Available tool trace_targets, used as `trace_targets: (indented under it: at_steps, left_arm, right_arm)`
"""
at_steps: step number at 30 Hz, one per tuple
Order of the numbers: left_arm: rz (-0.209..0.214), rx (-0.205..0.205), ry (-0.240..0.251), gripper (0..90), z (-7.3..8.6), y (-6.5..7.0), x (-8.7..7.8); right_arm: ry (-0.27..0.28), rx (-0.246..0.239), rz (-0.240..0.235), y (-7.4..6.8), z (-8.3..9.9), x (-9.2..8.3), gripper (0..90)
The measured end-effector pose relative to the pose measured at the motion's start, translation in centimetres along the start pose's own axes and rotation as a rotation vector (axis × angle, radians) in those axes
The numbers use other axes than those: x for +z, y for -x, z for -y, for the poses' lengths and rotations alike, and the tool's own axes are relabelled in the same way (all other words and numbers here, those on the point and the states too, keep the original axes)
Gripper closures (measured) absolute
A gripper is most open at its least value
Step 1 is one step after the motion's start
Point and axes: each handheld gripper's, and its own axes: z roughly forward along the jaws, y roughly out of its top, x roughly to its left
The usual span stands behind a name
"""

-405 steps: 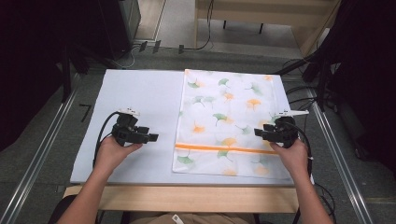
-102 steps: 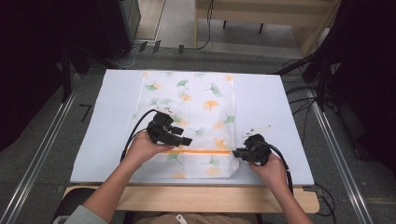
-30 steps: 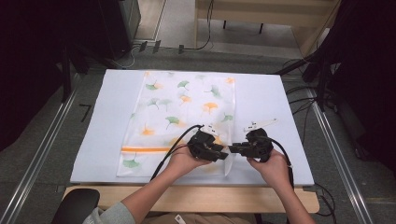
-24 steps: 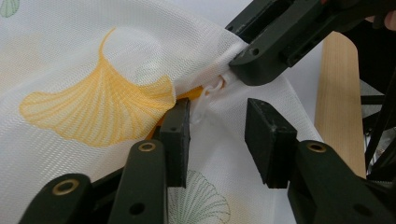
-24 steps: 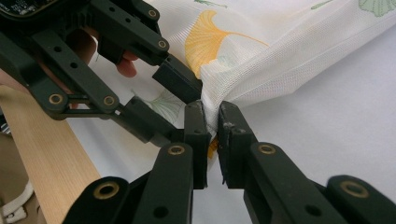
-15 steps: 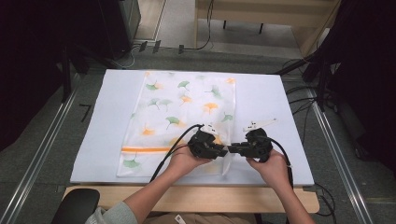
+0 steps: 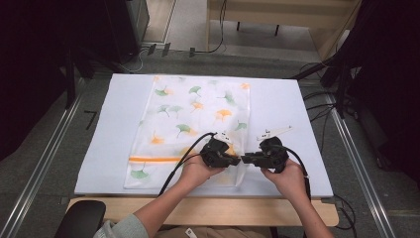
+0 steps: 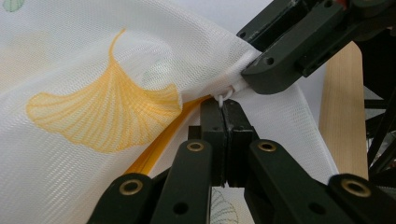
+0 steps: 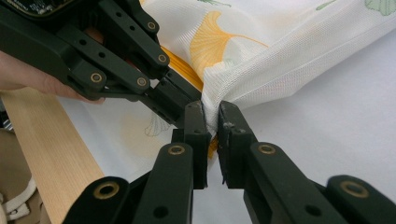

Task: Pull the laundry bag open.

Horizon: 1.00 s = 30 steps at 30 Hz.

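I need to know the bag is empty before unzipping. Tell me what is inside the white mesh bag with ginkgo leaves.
The white mesh bag with ginkgo leaves lies flat on the white mat, with no bulge visible. Under the hands and the orange zipper, the contents cannot be seen.

No text, label, brand, number or sign can be read anywhere; the mesh bag (image 7: pixel 193 126) bears only printed leaves.

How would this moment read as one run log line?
left gripper: just closed, fingers on zipper pull | right gripper: pinching mesh bag edge | bag corner lifted off table
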Motion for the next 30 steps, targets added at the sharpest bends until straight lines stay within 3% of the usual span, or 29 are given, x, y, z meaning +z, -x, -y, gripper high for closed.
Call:
trace_targets:
  at_steps: [9, 30]
  left_arm:
    - [0.012, -0.014, 0.002, 90.0, -0.08, 0.14, -0.5]
    - [-0.011, -0.062, -0.038, 90.0, 0.04, -0.46, -0.4]
  right_arm:
    - [0.007, 0.004, 0.005, 0.25, 0.13, -0.16, 84.7]
    - [0.011, -0.01, 0.018, 0.09, 0.15, -0.27, 84.8]
